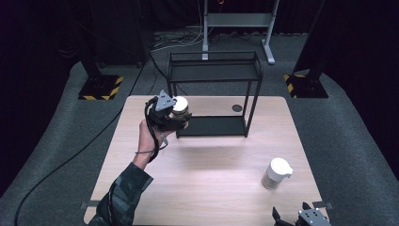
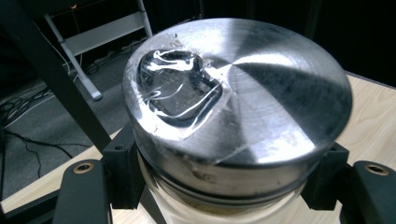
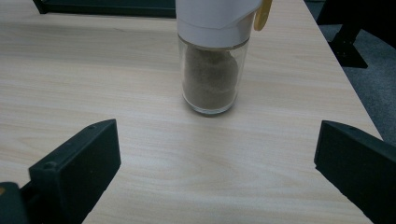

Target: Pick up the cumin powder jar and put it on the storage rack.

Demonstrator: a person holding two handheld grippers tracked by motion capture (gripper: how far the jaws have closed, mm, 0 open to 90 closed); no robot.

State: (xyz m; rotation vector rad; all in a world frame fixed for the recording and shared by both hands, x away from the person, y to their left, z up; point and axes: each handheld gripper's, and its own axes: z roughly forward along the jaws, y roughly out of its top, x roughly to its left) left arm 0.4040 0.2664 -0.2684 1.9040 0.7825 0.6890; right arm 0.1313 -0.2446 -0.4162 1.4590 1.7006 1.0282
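Note:
My left gripper (image 1: 179,117) is raised above the table's left half, shut on a glass jar (image 1: 180,107) with a silvery metal lid (image 2: 238,88). The lid has a dented, shiny patch of clear film. The jar hangs just left of the black wire shelf (image 1: 214,92). A second jar (image 1: 276,173), glass with brown powder and a white flip cap (image 3: 215,18), stands upright on the table's right side. My right gripper (image 1: 301,217) sits at the table's near right edge, open, with that jar a short way ahead between its jaws' lines (image 3: 210,79).
The wooden table (image 1: 207,183) has a round cable hole (image 1: 237,108) near the shelf. The shelf has two levels and thin black posts. A grey stand (image 1: 237,21) and cables lie on the floor behind. Hazard-striped bases (image 1: 99,88) flank the table.

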